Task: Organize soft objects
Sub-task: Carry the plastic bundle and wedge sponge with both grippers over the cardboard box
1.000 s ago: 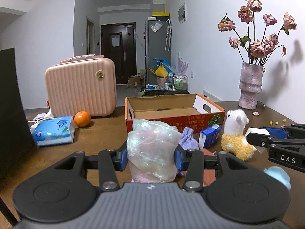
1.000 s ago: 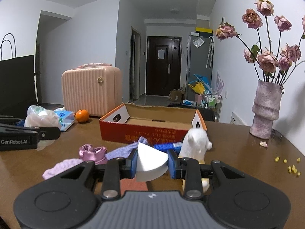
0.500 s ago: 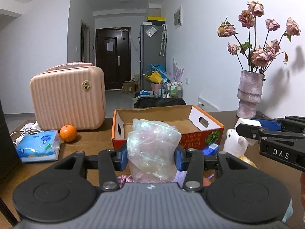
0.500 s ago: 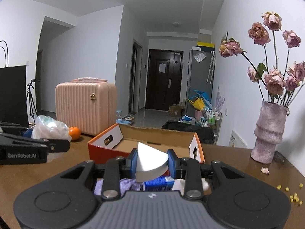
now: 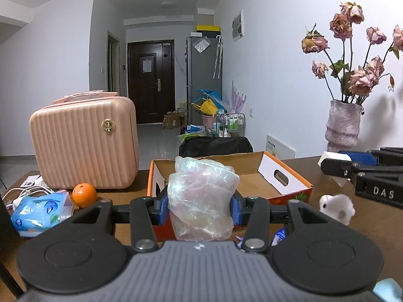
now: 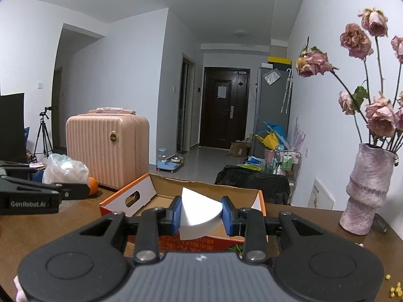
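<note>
My left gripper [image 5: 200, 207] is shut on a crumpled iridescent plastic bag [image 5: 201, 198], held up just in front of an open orange cardboard box [image 5: 284, 173]. My right gripper [image 6: 201, 216] is shut on a white wedge-shaped sponge [image 6: 199, 214], held over the near wall of the same box [image 6: 141, 193]. The left gripper with its bag [image 6: 64, 171] shows at the left of the right wrist view. The right gripper with the sponge [image 5: 332, 157] shows at the right of the left wrist view. A white plush toy [image 5: 336, 206] lies on the brown table by the box.
A pink ribbed suitcase [image 5: 83, 148], an orange [image 5: 84, 195] and a blue tissue pack [image 5: 41, 211] stand on the table's left. A purple vase [image 6: 365, 191] with dried roses stands at the right by the wall. Yellow crumbs [image 6: 394, 288] lie near the table's right edge.
Both grippers have risen and moved forward toward the box, each keeping its grip. The clothes and the carton on the table have dropped below the grippers, mostly out of view.
</note>
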Demonstrator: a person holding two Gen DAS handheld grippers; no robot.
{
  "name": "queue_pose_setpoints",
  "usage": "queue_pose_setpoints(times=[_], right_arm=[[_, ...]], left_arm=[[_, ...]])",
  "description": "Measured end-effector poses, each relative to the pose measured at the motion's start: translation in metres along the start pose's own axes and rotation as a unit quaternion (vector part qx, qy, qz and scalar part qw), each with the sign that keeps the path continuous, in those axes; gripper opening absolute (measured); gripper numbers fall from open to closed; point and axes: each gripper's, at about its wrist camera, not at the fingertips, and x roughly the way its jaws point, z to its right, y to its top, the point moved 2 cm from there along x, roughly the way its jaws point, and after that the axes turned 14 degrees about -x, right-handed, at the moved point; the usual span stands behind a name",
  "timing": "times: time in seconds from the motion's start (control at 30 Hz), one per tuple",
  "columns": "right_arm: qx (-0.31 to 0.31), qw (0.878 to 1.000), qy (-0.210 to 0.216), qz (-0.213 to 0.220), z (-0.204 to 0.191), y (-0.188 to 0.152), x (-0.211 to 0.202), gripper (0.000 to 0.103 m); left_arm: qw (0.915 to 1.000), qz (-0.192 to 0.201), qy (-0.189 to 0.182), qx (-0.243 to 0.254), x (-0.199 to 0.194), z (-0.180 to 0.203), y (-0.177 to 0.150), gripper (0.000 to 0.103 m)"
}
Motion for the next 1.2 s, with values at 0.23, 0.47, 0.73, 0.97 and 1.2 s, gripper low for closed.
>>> queue_pose_setpoints(times=[0.23, 0.47, 0.73, 0.97, 1.2], right_arm=[[-0.002, 1.000, 0.003, -0.018, 0.021, 0.000, 0.027, 0.032], [0.002, 1.000, 0.005, -0.013, 0.040, 0.010, 0.049, 0.032], [0.001, 1.000, -0.005, -0.007, 0.058, 0.017, 0.068, 0.032], [0.007, 1.000, -0.005, -0.024, 0.072, 0.014, 0.094, 0.032], [0.013, 0.999, 0.001, -0.042, 0.068, 0.000, 0.120, 0.032]], left_arm=[[1.0000, -0.002, 0.002, 0.001, 0.026, -0.001, 0.011, 0.046], [1.0000, 0.002, 0.005, 0.005, 0.049, -0.002, 0.023, 0.046], [0.9999, 0.009, 0.006, -0.005, 0.080, -0.007, 0.038, 0.046], [0.9999, 0.007, 0.014, 0.005, 0.113, -0.008, 0.044, 0.046], [0.9993, -0.018, 0.031, -0.011, 0.146, -0.022, 0.039, 0.046]])
